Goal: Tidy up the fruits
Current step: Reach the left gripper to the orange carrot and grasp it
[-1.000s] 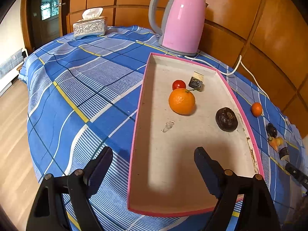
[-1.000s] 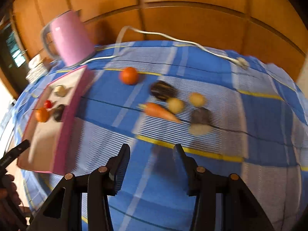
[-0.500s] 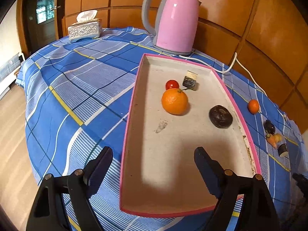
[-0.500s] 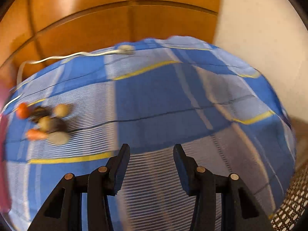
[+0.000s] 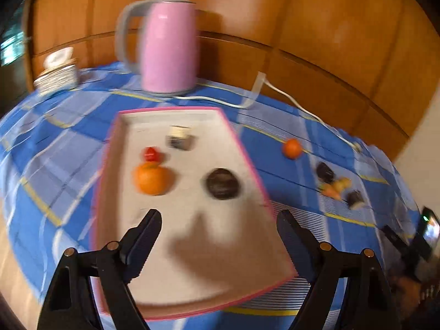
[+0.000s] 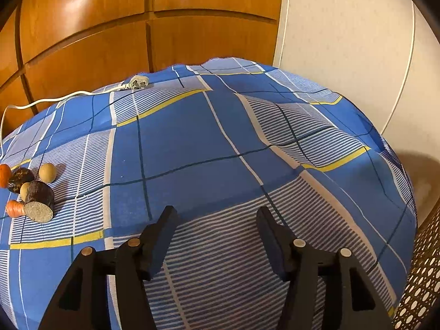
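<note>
Orange (image 5: 152,179) in tray (image 5: 249,170) ahead of left tool (image 5: 217,240); both tools gape, empty.

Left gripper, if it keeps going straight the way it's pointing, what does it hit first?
Probably the bare floor of the pink tray, since the open left gripper hangs over its near end. Farther along that line lies the dark round fruit. The picture is blurred, so depth is uncertain.

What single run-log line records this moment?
left gripper: open, over pink tray | right gripper: open, empty, over tablecloth | small orange: outside tray
</note>
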A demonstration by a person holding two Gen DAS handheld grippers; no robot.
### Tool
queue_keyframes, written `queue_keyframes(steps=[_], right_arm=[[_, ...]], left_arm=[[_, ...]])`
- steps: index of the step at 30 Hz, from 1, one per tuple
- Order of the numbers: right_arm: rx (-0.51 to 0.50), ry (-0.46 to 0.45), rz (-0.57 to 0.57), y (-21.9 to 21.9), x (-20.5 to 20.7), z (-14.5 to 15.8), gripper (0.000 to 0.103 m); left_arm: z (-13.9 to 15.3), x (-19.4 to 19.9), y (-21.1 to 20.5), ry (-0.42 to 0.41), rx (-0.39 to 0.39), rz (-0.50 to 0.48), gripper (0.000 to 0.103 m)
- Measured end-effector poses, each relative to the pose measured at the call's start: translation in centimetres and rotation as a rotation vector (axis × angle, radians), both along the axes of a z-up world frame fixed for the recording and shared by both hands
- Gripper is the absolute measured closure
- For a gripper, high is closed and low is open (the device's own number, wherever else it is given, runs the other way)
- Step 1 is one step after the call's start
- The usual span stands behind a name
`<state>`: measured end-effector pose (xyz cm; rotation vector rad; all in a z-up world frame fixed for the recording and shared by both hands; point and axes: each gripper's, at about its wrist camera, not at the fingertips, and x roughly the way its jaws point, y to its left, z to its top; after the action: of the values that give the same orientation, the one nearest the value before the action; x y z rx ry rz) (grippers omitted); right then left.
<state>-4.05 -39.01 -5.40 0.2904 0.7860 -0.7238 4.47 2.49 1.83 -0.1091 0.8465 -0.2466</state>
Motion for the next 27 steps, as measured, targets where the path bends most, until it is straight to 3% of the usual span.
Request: queue_keyframes(steps=[5,8,11,17,19,27], right_arm=[[-0.001,-0.006,-0.003,0.0,0.3,-0.3,0.041],[-0.003,-0.01,-0.002,0.0,0.2,-0.3,0.041],[-0.001,-0.013,-0.002,-0.1,0.2,-0.4,0.04],[0.0,-0.018,-0.004,-0.1,0.2,-0.4,0.04],[0.001,-0.02,-0.004,-0.1,0.2,-0.4,0.039],[0.001,-0.022,-0.002,-0.1,0.4,-0.5,0.037]], left_arm=[[-0.2,1.5,-4.8,0.055,-0.008,-0.185,0.041],[-0.1,2.4,-7.9,0.059,0.01,-0.287,0.043],[-0.6,3.6,-11.9,0.06,0.078,-0.428,0.043],[-2.7,6.0,-17.5,0.075,0.176,-0.582,0.04],[-3.6,6.8,-18.8,0.087,0.206,-0.614,0.032],[-5.7,9.2,-22.3,0.124,0.283,-0.715,0.032]])
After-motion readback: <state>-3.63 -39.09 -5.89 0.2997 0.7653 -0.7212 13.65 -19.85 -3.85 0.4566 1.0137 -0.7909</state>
